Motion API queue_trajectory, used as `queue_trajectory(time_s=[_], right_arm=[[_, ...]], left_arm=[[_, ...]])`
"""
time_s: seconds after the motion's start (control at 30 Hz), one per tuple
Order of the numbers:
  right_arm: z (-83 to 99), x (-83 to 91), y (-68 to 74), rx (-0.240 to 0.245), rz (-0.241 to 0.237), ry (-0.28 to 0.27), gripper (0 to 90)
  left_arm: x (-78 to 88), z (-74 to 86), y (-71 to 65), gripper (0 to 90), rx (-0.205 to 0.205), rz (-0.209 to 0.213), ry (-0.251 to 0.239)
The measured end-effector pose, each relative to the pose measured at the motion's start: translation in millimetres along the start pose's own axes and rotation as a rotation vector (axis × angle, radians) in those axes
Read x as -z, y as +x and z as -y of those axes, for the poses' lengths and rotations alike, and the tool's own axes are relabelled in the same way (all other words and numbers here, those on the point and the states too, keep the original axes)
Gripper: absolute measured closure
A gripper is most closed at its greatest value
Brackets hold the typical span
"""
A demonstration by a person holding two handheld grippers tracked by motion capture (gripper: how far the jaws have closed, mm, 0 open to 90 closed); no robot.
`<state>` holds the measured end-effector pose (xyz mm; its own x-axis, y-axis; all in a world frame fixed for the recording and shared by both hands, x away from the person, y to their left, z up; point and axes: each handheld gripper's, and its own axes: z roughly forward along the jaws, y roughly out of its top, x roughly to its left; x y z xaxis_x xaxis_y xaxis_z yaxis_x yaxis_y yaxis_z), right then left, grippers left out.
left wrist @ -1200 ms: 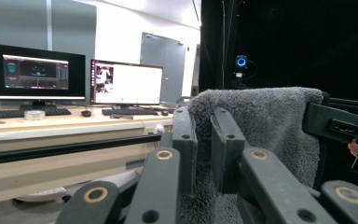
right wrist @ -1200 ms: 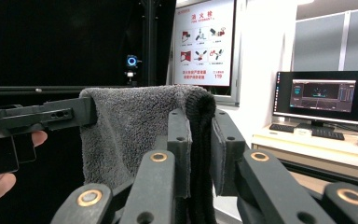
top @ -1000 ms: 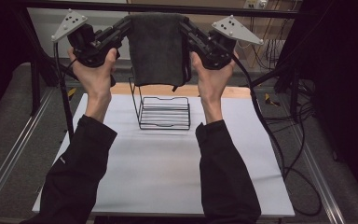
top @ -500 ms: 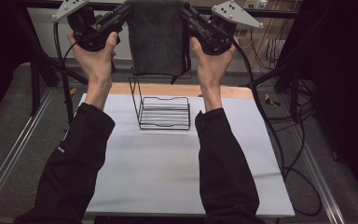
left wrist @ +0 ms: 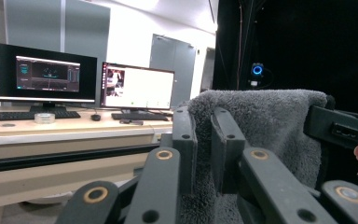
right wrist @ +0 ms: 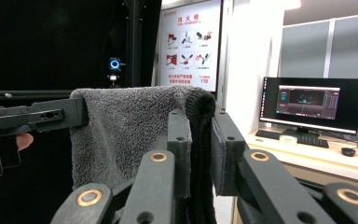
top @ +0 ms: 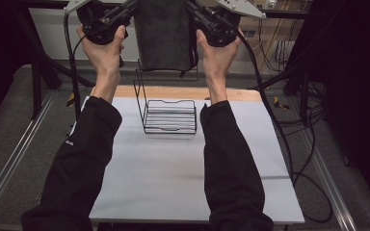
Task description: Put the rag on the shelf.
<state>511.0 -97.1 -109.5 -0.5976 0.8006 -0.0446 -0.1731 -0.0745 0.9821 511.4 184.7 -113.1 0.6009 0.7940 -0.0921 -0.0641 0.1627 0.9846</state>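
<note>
We hold a dark grey towel [top: 165,33] stretched between our two grippers, raised high above the table [top: 173,173]. Our left gripper [left wrist: 204,140] has its jaws pinched narrow on one top corner of the towel; our right gripper [right wrist: 200,140] clamps the other corner the same way. The cloth hangs over a black wire rack [top: 169,117] standing on the table's far side.

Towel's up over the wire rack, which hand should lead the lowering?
Neither, probably both together: left gripper and right gripper each clamp a top corner of the grey towel, level, above the wire rack.
</note>
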Motion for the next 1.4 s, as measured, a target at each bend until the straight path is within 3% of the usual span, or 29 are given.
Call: queue_trajectory(time_s=[0.33, 0.6, 1.23, 1.4], right_arm=[[13.5, -3.6, -2.7, 0.003, -0.003, 0.047, 80.5], [32.9, 0.2, -2.7, -0.009, -0.017, 0.073, 80.5], [73.3, 19.4, 2.4, -0.039, -0.049, 0.166, 80.4], [84.5, 25.0, 2.2, -0.049, -0.056, 0.181, 80.4]], left_arm=[[-0.8, 17.5, 8.6, 81.1, 0.004, 0.006, 0.037], [4.5, 32.7, 10.2, 81.1, -0.022, 0.003, 0.083], [23.4, 67.6, 11.1, 81.1, -0.054, 0.046, 0.192], [27.4, 76.5, 9.7, 81.1, -0.046, 0.068, 0.197]])
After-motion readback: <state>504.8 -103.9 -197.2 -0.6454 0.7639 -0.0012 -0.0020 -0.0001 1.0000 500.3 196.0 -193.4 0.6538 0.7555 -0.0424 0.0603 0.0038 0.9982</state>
